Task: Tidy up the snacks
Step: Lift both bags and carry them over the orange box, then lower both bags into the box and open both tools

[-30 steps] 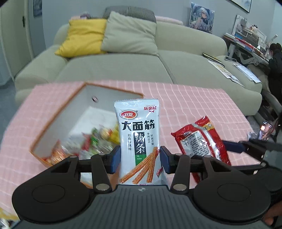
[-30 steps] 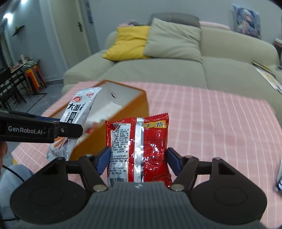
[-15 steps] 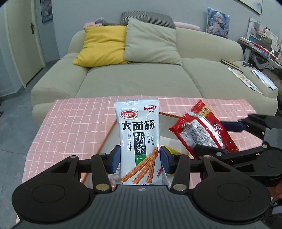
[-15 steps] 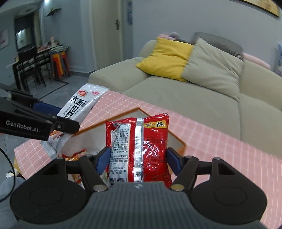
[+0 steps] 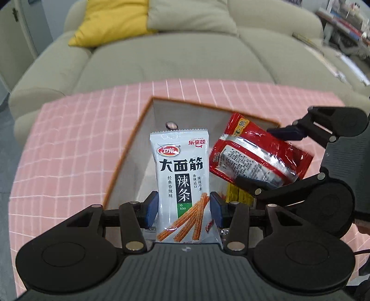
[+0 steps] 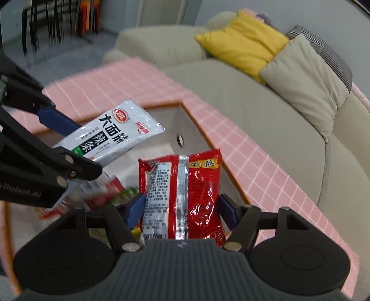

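My left gripper [image 5: 183,206] is shut on a white latiao snack packet [image 5: 182,183], held upright over the open orange-rimmed box [image 5: 161,113]. My right gripper [image 6: 181,208] is shut on a red snack packet [image 6: 182,192], also held over the box [image 6: 196,129]. In the left wrist view the red packet [image 5: 259,157] and right gripper [image 5: 272,159] hang at the right over the box. In the right wrist view the white packet [image 6: 111,136] and left gripper [image 6: 62,143] are at the left. Several snacks [image 6: 106,194] lie inside the box.
The box stands on a table with a pink checked cloth [image 5: 76,148]. Behind it is a beige sofa [image 5: 173,53] with a yellow cushion [image 5: 108,20] and a grey one [image 6: 303,78]. Chairs [image 6: 53,20] stand far left in the right wrist view.
Both grippers have moved in over the box and tilted down toward its inside, each still holding its packet. The two packets are now closer together.
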A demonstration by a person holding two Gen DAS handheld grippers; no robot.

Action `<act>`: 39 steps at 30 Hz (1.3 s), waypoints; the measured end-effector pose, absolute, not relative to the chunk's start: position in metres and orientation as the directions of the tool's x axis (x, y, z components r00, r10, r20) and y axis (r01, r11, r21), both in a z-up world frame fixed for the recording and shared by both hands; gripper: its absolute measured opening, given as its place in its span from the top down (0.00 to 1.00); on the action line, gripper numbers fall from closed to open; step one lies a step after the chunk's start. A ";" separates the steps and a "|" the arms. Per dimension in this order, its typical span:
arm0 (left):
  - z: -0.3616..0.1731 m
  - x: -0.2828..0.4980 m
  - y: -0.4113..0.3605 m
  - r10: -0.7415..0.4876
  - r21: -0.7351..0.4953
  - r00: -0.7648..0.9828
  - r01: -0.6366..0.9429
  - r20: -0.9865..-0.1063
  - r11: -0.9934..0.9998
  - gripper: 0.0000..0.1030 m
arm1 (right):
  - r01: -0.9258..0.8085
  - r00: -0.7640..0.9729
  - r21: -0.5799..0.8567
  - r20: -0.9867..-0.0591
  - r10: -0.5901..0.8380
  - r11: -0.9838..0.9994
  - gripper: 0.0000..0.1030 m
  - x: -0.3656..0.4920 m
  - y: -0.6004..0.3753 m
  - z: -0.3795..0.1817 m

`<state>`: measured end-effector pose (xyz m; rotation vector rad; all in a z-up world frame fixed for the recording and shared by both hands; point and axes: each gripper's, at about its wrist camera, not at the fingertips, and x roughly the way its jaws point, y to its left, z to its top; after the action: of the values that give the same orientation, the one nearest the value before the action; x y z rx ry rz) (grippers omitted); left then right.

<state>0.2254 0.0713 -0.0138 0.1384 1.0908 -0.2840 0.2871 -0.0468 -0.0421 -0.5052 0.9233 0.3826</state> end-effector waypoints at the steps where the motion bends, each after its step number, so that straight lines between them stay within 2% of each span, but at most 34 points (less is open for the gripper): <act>1: -0.019 0.231 0.070 -0.151 -0.022 0.417 0.297 -0.896 0.955 0.48 | -0.527 0.547 -0.262 -0.833 0.087 0.809 0.36 0.289 -0.048 -0.049; 11: -0.058 0.259 0.061 -0.099 0.009 0.348 0.296 -0.932 0.955 0.48 | -0.633 0.531 -0.345 -0.845 0.064 0.693 0.36 0.301 -0.041 -0.079; 22: -0.084 0.269 0.059 -0.062 0.027 0.296 0.288 -0.953 0.957 0.48 | -0.667 0.487 -0.339 -0.872 0.044 0.664 0.35 0.302 -0.034 -0.107; 31: -0.092 0.272 0.059 -0.044 0.035 0.283 0.269 -0.958 0.962 0.46 | -0.654 0.495 -0.336 -0.868 0.048 0.678 0.35 0.309 -0.036 -0.109; 34: -0.086 0.268 0.058 -0.043 0.045 0.303 0.279 -0.952 0.959 0.42 | -0.655 0.507 -0.346 -0.861 0.050 0.672 0.31 0.307 -0.035 -0.106; 37: -0.074 0.265 0.059 -0.063 0.030 0.322 0.276 -0.945 0.961 0.34 | -0.653 0.514 -0.348 -0.856 0.056 0.673 0.24 0.305 -0.035 -0.102; 39: -0.066 0.263 0.059 -0.073 0.024 0.337 0.275 -0.939 0.961 0.32 | -0.649 0.510 -0.334 -0.858 0.065 0.683 0.15 0.305 -0.035 -0.096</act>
<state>0.2628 0.0594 -0.0659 0.1909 1.2077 -0.2282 0.3046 -0.0351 -0.0962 -0.7069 0.9478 0.4764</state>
